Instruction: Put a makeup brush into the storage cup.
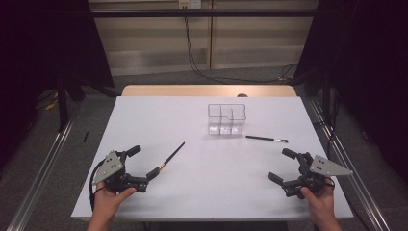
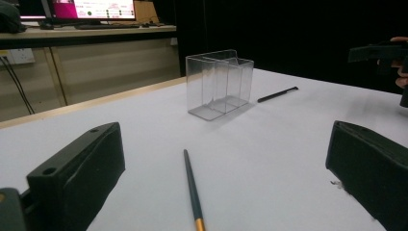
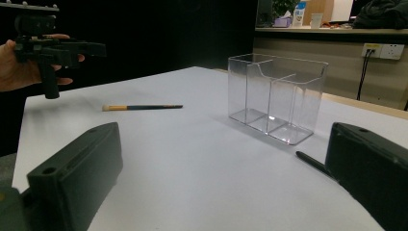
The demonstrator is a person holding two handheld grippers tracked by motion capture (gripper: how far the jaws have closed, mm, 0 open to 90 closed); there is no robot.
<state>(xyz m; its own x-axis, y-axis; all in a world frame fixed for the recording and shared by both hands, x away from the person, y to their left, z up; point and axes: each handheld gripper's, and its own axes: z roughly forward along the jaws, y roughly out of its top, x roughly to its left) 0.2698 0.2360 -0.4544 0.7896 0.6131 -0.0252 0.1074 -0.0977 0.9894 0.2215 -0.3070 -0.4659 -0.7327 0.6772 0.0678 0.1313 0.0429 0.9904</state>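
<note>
A clear plastic organizer (image 1: 226, 119) with compartments stands upright at the table's middle back. A dark brush with an orange ferrule (image 1: 172, 155) lies slanted at the left; its near end rests between the wide-apart jaws of my left gripper (image 1: 144, 162), which is open and holds nothing. In the left gripper view this brush (image 2: 191, 185) runs away toward the organizer (image 2: 219, 84). A second thin dark brush (image 1: 267, 138) lies right of the organizer. My right gripper (image 1: 282, 165) stands open at the front right, short of that brush (image 3: 312, 162).
The white tabletop (image 1: 211, 192) ends close to both hands at the front edge. A wooden strip (image 1: 207, 90) borders its far side. Metal rails (image 1: 43, 168) run along the floor on both sides. Cables hang on the back wall.
</note>
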